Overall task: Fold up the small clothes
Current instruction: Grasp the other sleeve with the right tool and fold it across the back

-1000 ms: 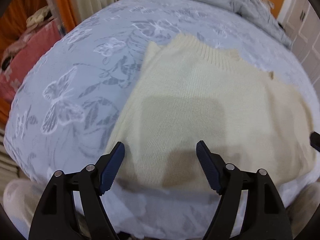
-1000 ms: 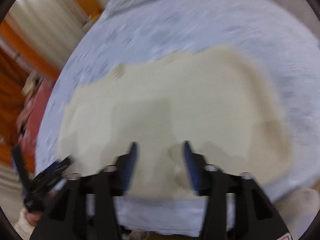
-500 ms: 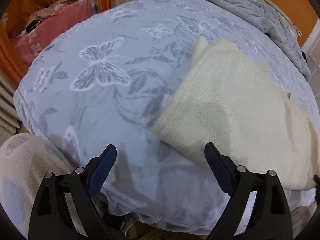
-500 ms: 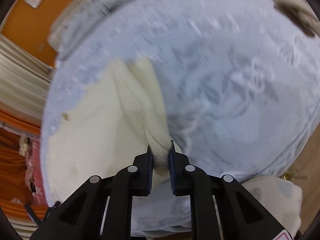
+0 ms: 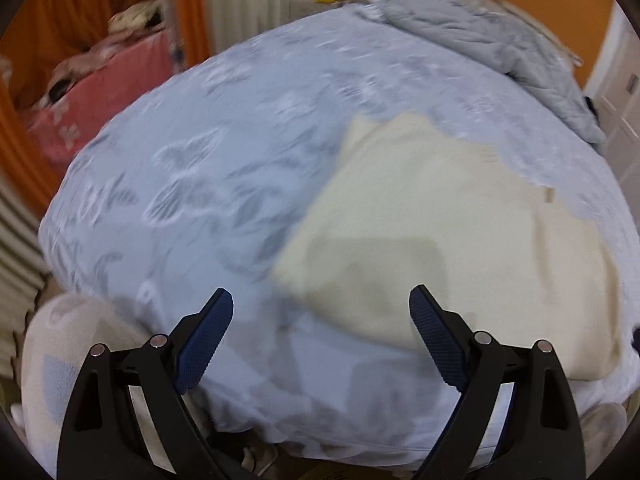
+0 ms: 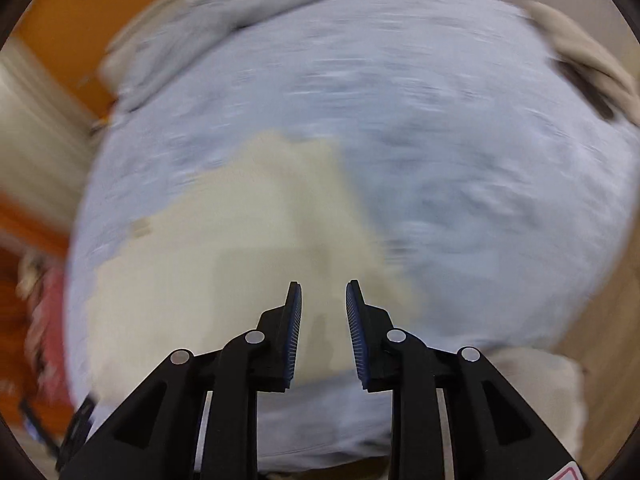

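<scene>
At the far left of the left wrist view, a pink-covered surface (image 5: 108,80) stands beside orange curtains. A pale blue bedspread with a butterfly print (image 5: 192,184) fills the middle. The left gripper (image 5: 320,320) hovers above the near edge of the bed, its blue-padded fingers spread wide apart and holding nothing. To the right of centre lies the cream knit sweater (image 5: 432,240), flat on the bedspread and partly folded. A crumpled grey quilt (image 5: 500,44) is bunched at the far right of the bed.

In the right wrist view, which is blurred, the sweater (image 6: 248,248) sits left of centre on the bedspread (image 6: 460,168). The right gripper (image 6: 323,304) hangs over the sweater's near right part, fingers a small way apart, with no cloth between them.

The sweater's neckline appears to point away toward the far side of the bed, with its hem nearest the grippers. In its present shape the long axis seems to run across the bed, left to right.

Likely risks: the soft knit could slide or bunch if only one layer is pinched, and the folded-in part on the right could spring open. The soft, yielding bedspread may also get caught up with the cloth.
</scene>
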The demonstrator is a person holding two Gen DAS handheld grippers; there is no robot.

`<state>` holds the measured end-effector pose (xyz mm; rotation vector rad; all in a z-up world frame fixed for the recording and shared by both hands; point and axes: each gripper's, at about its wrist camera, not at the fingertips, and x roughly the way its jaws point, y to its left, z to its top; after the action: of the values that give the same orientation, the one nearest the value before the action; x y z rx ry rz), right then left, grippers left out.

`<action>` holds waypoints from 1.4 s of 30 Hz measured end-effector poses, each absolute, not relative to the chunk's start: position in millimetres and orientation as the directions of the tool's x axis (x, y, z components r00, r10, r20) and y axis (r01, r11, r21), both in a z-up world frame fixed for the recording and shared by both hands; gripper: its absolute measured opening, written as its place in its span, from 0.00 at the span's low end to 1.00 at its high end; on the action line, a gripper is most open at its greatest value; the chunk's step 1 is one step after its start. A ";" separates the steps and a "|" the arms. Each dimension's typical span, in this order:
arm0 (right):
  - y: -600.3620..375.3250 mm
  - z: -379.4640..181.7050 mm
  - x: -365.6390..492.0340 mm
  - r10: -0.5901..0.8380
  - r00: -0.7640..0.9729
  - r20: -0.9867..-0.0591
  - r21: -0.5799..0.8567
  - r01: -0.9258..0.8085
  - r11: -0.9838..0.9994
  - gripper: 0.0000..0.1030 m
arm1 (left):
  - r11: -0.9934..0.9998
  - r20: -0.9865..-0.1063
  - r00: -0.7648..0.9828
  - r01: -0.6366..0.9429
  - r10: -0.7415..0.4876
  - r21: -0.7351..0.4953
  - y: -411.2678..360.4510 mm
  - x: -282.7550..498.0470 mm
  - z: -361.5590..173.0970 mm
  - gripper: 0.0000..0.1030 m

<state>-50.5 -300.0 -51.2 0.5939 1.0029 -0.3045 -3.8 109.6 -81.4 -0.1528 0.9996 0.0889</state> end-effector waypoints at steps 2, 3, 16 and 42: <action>-260.3 -46.3 -26.5 0.110 0.518 -0.848 0.341 0.375 0.862 0.24 | 0.992 -0.845 0.534 -0.115 0.018 -0.052 93.3 4.4 -77.5 0.85; -241.1 -45.0 -15.8 0.141 0.515 -0.846 0.341 0.317 0.885 0.24 | 0.994 -0.850 0.525 -0.112 0.047 -0.014 84.8 10.3 -78.4 0.85; -143.5 -76.4 51.3 0.169 0.387 -0.907 0.240 0.144 0.960 0.17 | 0.979 -0.934 0.341 -0.197 0.108 0.041 112.2 24.6 -134.1 0.88; -364.0 -114.1 -20.3 -0.121 0.321 -0.939 0.105 0.604 0.790 0.12 | 0.979 -0.928 0.338 -0.179 0.158 0.101 106.3 28.4 -134.7 0.90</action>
<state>-20.3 -364.0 -114.1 0.4882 1.1541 -0.5016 28.4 106.3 -134.7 -0.0197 1.2057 0.2194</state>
